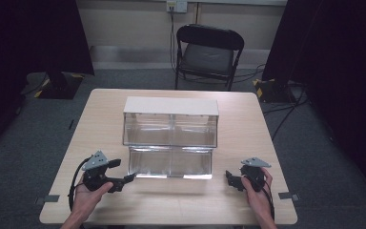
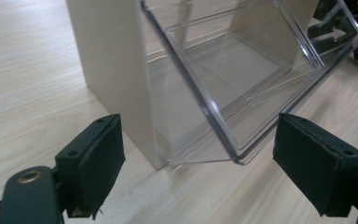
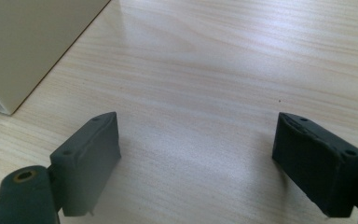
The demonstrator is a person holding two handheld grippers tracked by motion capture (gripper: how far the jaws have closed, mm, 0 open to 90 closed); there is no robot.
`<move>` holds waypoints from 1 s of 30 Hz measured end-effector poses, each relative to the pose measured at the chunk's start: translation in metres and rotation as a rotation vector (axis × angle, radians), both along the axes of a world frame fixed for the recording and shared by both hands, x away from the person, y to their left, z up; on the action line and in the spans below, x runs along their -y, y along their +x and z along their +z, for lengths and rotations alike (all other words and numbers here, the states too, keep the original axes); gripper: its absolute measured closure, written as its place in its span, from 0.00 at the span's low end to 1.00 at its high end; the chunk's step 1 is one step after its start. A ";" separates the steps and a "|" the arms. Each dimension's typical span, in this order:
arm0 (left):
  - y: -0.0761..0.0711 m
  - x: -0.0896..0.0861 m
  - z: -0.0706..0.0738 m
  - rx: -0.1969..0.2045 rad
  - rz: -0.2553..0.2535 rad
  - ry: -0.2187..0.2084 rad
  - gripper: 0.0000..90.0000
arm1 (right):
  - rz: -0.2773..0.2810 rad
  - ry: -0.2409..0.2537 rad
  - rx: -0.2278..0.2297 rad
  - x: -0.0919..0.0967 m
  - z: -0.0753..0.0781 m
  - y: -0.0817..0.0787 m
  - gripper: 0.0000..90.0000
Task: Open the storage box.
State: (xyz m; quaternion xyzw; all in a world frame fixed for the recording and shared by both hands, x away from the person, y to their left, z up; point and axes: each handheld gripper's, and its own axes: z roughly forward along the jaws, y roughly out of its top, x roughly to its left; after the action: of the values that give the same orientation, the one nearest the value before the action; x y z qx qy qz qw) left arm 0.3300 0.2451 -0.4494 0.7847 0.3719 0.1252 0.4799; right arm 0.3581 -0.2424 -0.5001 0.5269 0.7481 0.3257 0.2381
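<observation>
Your left claw (image 1: 129, 178) stands open with nothing between its black pads (image 2: 95, 161), low over the pale wood-grain worktop (image 1: 181, 200). Just ahead of it sits the clear plastic two-tier bin unit with a cream top and cream side panels (image 1: 170, 125); the near corner of its lower tilted drawer (image 2: 242, 93) lies between and just beyond the pads, not touched by either. The cream side panel (image 2: 114, 70) rises to the left of that drawer in the left claw view, resting on the worktop.

Your right claw (image 1: 229, 178) is also open and holds nothing; bare worktop lies between its pads (image 3: 91, 161). It points towards the bin unit from the other side, a little apart from the lower drawer's right end, and a cream corner of the unit (image 3: 23, 42) shows at the upper left of its view.

Past the unit, beyond the far edge of the worktop, stands a black folding chair (image 1: 208, 53) on grey carpet.
</observation>
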 end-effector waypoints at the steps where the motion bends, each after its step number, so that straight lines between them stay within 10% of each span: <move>1: 0.000 0.001 0.000 0.002 -0.003 0.004 0.18 | 0.000 0.000 0.000 0.000 0.000 0.000 0.16; 30: 0.005 0.020 -0.016 -0.030 -0.057 0.038 0.17 | 0.000 0.000 -0.001 0.000 0.000 0.000 0.16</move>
State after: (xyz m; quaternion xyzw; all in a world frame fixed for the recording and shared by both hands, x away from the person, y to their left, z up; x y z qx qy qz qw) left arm 0.3347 0.2248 -0.4652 0.8057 0.3540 0.1065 0.4628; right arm 0.3582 -0.2424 -0.5002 0.5270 0.7481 0.3257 0.2378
